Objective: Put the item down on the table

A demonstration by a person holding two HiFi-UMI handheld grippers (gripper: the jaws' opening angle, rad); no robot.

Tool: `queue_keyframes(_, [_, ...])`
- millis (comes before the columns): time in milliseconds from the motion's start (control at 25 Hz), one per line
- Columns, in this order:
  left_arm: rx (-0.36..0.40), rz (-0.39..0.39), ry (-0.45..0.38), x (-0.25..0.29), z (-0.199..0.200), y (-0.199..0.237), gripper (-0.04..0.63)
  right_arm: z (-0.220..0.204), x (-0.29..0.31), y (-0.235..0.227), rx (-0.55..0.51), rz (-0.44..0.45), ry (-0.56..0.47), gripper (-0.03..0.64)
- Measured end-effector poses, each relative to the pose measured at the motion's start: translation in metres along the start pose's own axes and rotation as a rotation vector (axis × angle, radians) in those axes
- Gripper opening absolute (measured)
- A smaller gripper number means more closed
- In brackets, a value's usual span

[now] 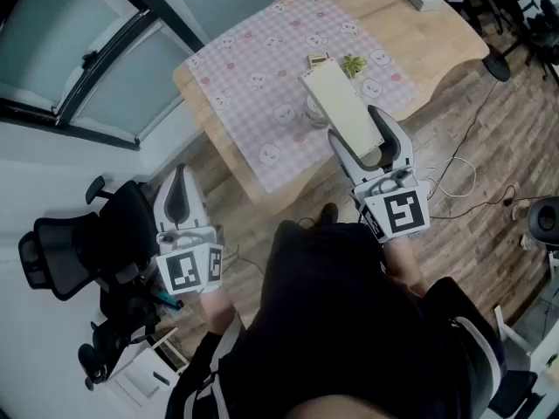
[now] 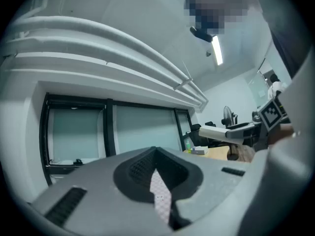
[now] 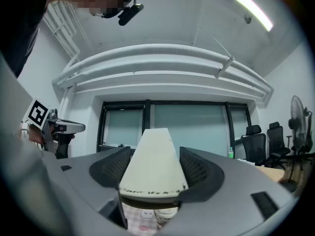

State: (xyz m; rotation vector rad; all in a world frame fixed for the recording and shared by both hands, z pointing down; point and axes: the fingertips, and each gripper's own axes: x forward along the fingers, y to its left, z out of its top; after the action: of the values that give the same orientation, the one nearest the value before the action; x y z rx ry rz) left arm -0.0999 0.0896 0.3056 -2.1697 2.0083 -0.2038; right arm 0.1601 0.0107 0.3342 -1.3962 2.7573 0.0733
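Slab [image 1: 336, 99]: cream-white, flat, long, plain. Clamped between jaws of my right gripper [image 1: 358, 131]. Long axis runs level, straight out from jaws, far end over pink checked cloth [image 1: 253, 68] on table [image 1: 437, 33]. My left gripper [image 1: 179, 180]: jaws together, empty.

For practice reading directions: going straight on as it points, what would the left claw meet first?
Probably the dark-framed window; nothing nearer shows ahead of the left claw, though depth is unclear.

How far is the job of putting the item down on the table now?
Done: nothing yet. In hand: the right hand-held gripper grips the cream board, level over the checked cloth on the table. Still to do: lowering it onto the table and opening the jaws.
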Motion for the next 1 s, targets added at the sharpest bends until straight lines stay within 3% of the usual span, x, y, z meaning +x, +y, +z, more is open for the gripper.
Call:
queue_keyframes(360, [-0.01,0.007,0.004,0.002,-0.002,0.004,-0.002,0.001,-0.001,-0.001,0.022,0.006,-0.012,0.327])
queue_keyframes(560, [-0.002,-0.001,0.006,0.004,-0.001,0.002,-0.002,0.011,-0.002,-0.001,0.109,0.023,-0.081,0.327])
queue_keyframes(1000, [0.002,-0.007,0.008,0.006,0.001,0.002,-0.002,0.011,-0.001,0.002,0.075,0.022,-0.075,0.325])
